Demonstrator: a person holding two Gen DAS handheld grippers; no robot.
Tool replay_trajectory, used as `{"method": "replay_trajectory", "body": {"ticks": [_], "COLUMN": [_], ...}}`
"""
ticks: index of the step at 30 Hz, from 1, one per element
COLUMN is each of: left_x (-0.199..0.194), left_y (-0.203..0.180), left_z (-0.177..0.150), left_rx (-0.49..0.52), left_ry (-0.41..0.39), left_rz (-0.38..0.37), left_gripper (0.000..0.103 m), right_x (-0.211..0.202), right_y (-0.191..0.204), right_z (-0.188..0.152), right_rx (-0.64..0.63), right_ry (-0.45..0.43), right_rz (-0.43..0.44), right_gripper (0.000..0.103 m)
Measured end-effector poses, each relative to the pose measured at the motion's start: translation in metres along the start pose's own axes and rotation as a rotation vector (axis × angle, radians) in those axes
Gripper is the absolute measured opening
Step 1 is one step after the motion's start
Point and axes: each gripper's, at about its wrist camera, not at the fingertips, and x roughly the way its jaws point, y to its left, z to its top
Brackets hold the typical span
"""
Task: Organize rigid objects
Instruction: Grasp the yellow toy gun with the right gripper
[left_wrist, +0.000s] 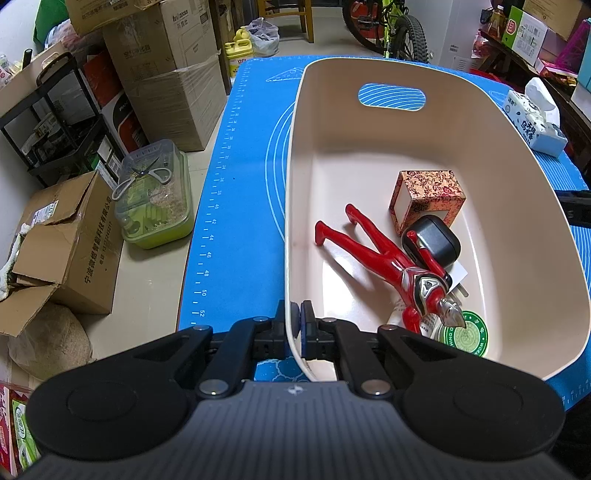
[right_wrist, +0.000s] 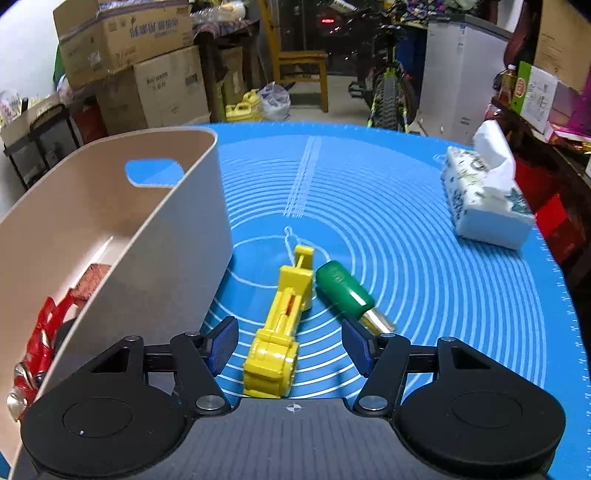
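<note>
Right hand-held gripper (right_wrist: 290, 345) sits half open, its pads either side of the yellow toy (right_wrist: 282, 325) on the counter (right_wrist: 424, 258) and touching nothing. The risk: closing could nudge the green-handled tool (right_wrist: 345, 288) just beside it. Left hand-held gripper (left_wrist: 295, 328) is clamped tight on the beige bin's (left_wrist: 369, 147) near rim; a pull could tip it. Under the red figure (left_wrist: 388, 266), several items are hard to make out.

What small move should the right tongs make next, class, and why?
Probably lower a little and close on the yellow toy: the right tongs stand open astride it, not touching, while the left tongs are shut on the bin rim.
</note>
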Motion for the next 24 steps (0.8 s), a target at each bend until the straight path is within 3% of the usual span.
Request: {"method": "replay_trajectory", "body": {"ticks": [4,6,8,9,10,17,24], "left_x": [0.000,0.000,0.000,0.000,0.000,0.000,-0.001], "left_y": [0.000,0.000,0.000,0.001,0.001,0.002,0.004], "left_z": [0.000,0.000,0.000,0.000,0.000,-0.001,-0.001], "left_rx": [-0.001,0.001,0.003,0.004,0.005,0.006,0.003], "left_ry": [-0.001,0.000,0.001,0.001,0.002,0.002,0.002], "left_rz": [0.000,0.001,0.001,0.001,0.001,0.002,0.003], "left_gripper": [0.007,0.008,0.008,0.008,0.008,0.008,0.008], "right_x": [0.015,0.022,0.027,0.030,0.031,0.024,-0.007], "right_y": [0.000,-0.001,-0.003,-0.003,-0.003,-0.003,-0.011], "right_z": [0.001,0.002,0.002,0.002,0.002,0.002,0.004], "right_rx": [0.023,0.044,0.061,0.065,0.066,0.050,0.096], "right_ry": [0.022,0.038,0.054,0.060,0.065,0.070,0.031], "right_rz": [0.000,-0.004,-0.005,-0.002,0.004,-0.015,0.022], "right_gripper": [0.062,0.052,0.049,0.037,0.035,0.034,0.034]}}
